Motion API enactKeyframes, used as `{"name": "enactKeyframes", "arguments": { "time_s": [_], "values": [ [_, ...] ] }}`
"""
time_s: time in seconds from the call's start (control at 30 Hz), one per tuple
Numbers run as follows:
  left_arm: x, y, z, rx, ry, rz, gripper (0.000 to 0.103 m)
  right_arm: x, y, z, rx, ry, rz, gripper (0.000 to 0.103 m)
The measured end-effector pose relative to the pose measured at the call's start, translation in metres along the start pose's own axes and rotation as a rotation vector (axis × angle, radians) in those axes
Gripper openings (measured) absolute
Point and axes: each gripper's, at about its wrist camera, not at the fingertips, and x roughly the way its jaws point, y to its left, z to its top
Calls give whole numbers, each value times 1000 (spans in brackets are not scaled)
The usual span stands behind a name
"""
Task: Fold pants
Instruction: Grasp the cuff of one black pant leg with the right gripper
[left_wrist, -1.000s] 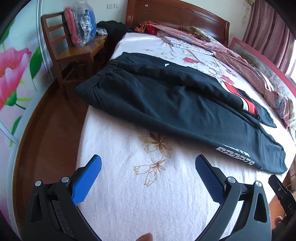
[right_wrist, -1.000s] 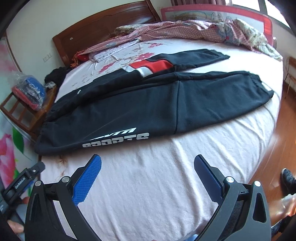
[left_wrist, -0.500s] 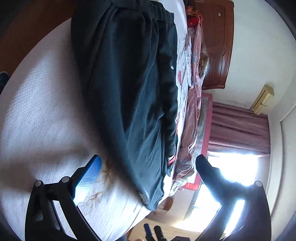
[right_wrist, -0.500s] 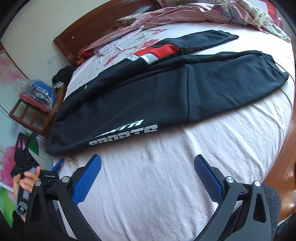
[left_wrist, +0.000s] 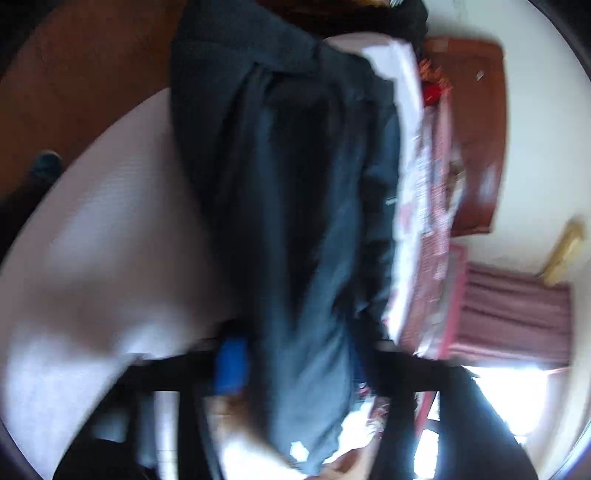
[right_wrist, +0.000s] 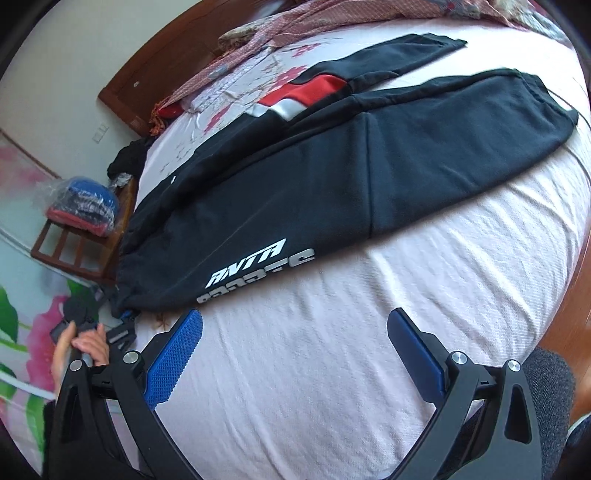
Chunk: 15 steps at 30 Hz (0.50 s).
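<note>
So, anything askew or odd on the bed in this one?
The black pants lie flat, but a second garment with a red and grey panel is partly tucked under their far edge. A rumpled patterned cloth is bunched along the far side of the bed. The left wrist view is badly motion-blurred.

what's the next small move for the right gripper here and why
Probably reach forward to the near edge of the black pants. The right gripper hovers open over bare bedsheet, holding nothing, while the left gripper is already at the waistband corner.
</note>
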Motion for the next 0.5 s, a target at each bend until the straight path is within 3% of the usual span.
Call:
{"name": "enactKeyframes", "arguments": {
  "time_s": [0.23, 0.43, 0.5],
  "values": [
    [-12, 22, 18, 19, 12, -60, 9, -30, -95, 36, 302, -89, 47, 100],
    [-35, 9, 16, -10, 41, -83, 9, -24, -144, 59, 497, -103, 244, 94],
    [-38, 4, 17, 1, 48, -85, 9, -20, -148, 62, 524, -111, 260, 92]
  ]
}}
